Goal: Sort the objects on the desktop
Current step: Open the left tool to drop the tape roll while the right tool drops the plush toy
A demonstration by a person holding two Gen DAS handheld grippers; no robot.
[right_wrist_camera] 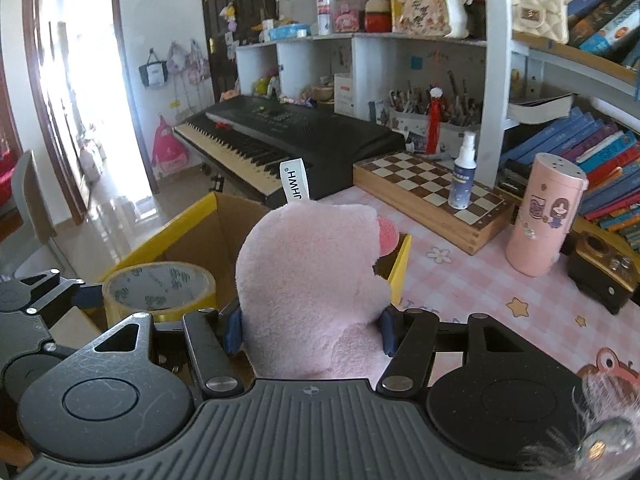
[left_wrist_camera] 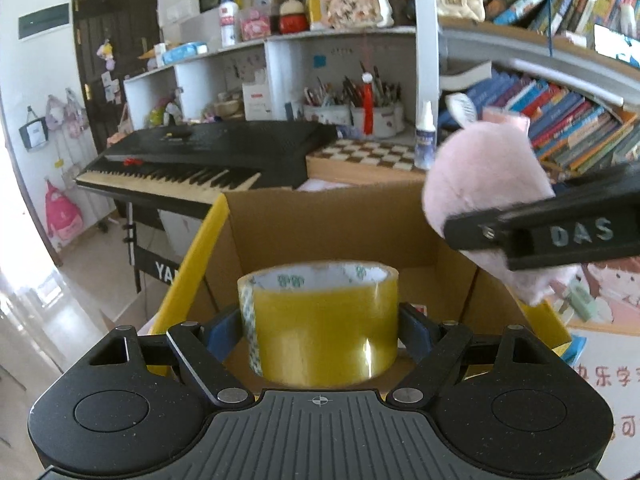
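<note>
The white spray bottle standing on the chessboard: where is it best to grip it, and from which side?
Probably the spray bottle is best gripped at its straight labelled body, below the narrow nozzle, coming level from the open desk side; it stands upright on the chessboard, with shelves close behind.

- Roll of tape (left_wrist_camera: 320, 328) between the pads of the left gripper (left_wrist_camera: 320, 332), above the open cardboard box (left_wrist_camera: 332, 224).
- Plush toy (right_wrist_camera: 308, 288) clamped in the right gripper (right_wrist_camera: 310, 330), right of the tape, over the box's right edge.
- Keyboard (right_wrist_camera: 280, 136) behind the box; chessboard (right_wrist_camera: 432, 188) right of it, spray bottle (right_wrist_camera: 462, 172) on top.
- Cylindrical canister (right_wrist_camera: 544, 216) right of the chessboard, before the books (right_wrist_camera: 600, 148).
</note>
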